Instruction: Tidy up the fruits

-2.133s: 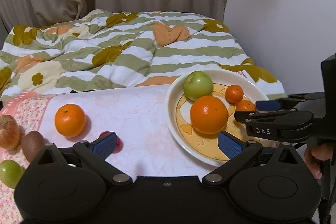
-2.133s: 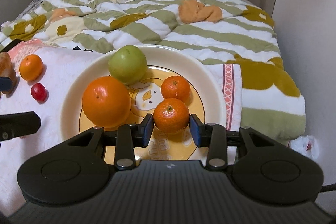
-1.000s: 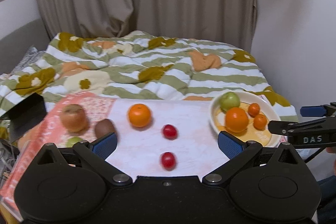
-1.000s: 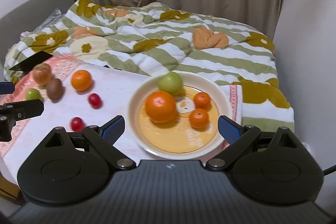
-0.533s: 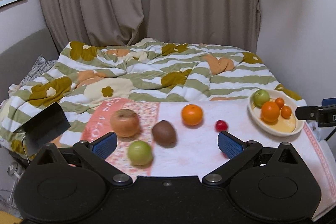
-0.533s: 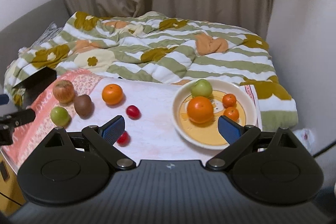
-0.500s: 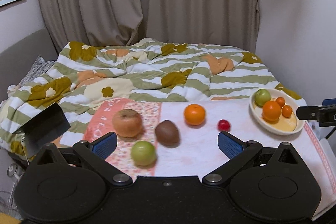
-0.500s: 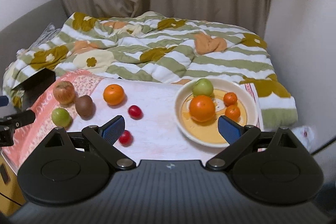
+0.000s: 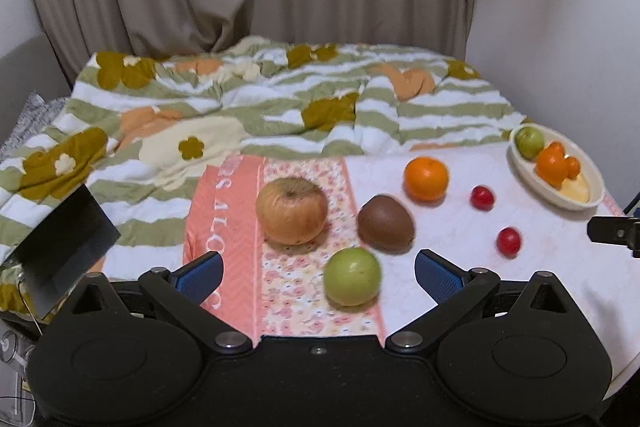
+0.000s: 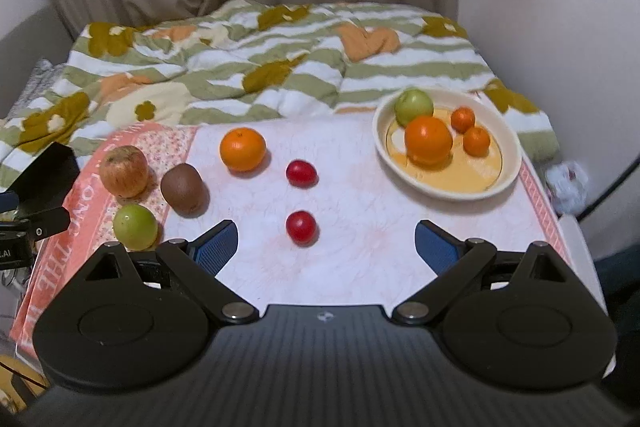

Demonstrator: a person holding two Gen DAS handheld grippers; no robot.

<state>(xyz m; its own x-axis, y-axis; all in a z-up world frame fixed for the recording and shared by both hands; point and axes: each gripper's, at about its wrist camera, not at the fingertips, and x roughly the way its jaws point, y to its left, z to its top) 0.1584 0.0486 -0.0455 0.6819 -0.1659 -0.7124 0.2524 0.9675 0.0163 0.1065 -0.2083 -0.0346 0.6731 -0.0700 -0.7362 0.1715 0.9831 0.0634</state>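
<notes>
My left gripper point(image 9: 319, 277) is open and empty, just short of a green apple point(image 9: 351, 276). Beyond it lie a brownish apple point(image 9: 291, 210), a kiwi point(image 9: 385, 223), an orange point(image 9: 425, 178) and two small red fruits point(image 9: 481, 197) point(image 9: 508, 240). A cream plate point(image 9: 560, 193) at the far right holds a green apple, an orange and small tangerines. My right gripper point(image 10: 326, 245) is open and empty above the cloth, near one red fruit point(image 10: 301, 225). The plate point(image 10: 508, 183) lies ahead to its right.
The fruits lie on a white and pink cloth point(image 10: 360, 219) over a table. A striped floral blanket point(image 9: 248, 107) covers the bed behind. A black flat object point(image 9: 64, 239) sits at the left edge. The wall stands at the right, curtains behind.
Both grippers have pulled back from the plate and opened wide. The left view has swung left and closer to the green apple, brownish apple and kiwi.
</notes>
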